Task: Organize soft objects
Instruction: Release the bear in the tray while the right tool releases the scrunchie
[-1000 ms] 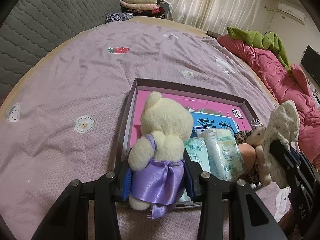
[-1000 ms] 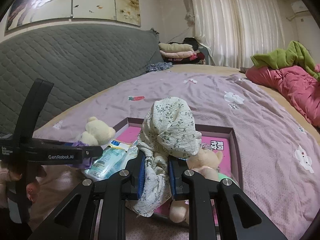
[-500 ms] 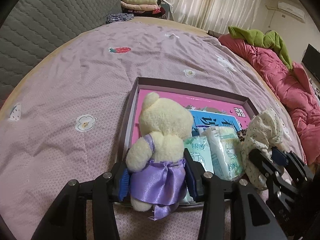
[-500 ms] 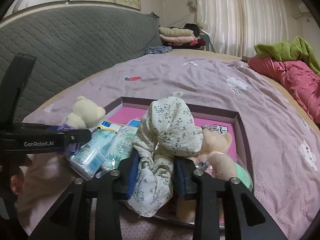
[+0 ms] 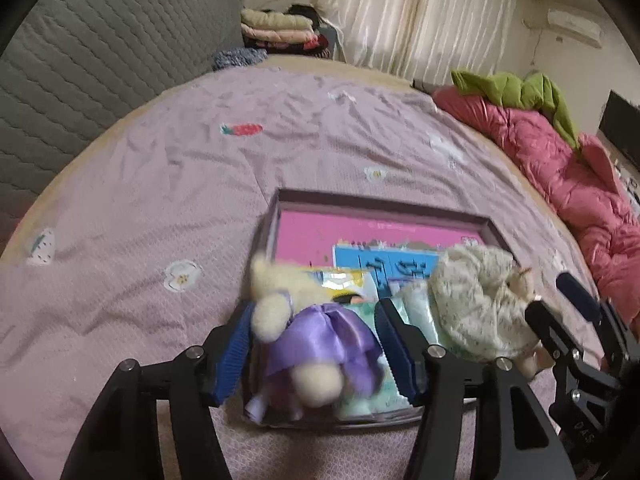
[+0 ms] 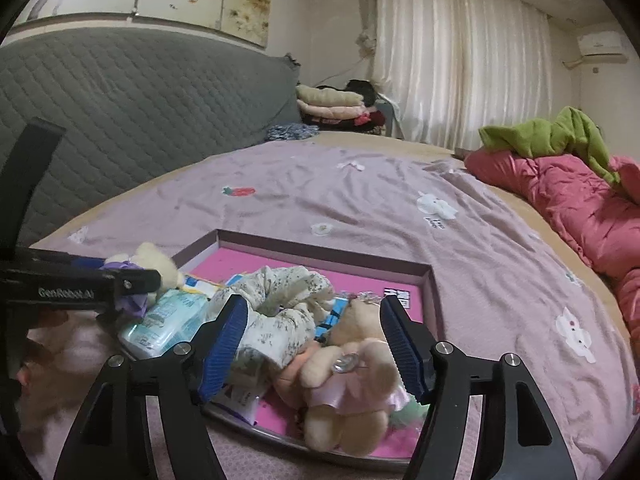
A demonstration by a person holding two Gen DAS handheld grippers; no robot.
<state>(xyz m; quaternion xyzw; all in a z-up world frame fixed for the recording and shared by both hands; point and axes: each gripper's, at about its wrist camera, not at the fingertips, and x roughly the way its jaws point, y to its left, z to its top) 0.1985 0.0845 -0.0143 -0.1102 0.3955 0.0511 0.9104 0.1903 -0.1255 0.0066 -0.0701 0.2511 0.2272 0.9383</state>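
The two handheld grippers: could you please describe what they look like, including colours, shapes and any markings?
Both are alike. The left gripper and the right gripper each have two matte black angular arms with cut-out openings and silver screw heads, ending in ribbed blue pads. Seen side-on in the right wrist view, the left gripper's body carries white "GenRobot.AI" lettering. The right one's side shows small letters, seemingly "DAS". No cables or sleeves show.

Left gripper [image 5: 316, 340] jaws opening, cream bear [image 5: 304, 332] (purple dress) between, unpressed
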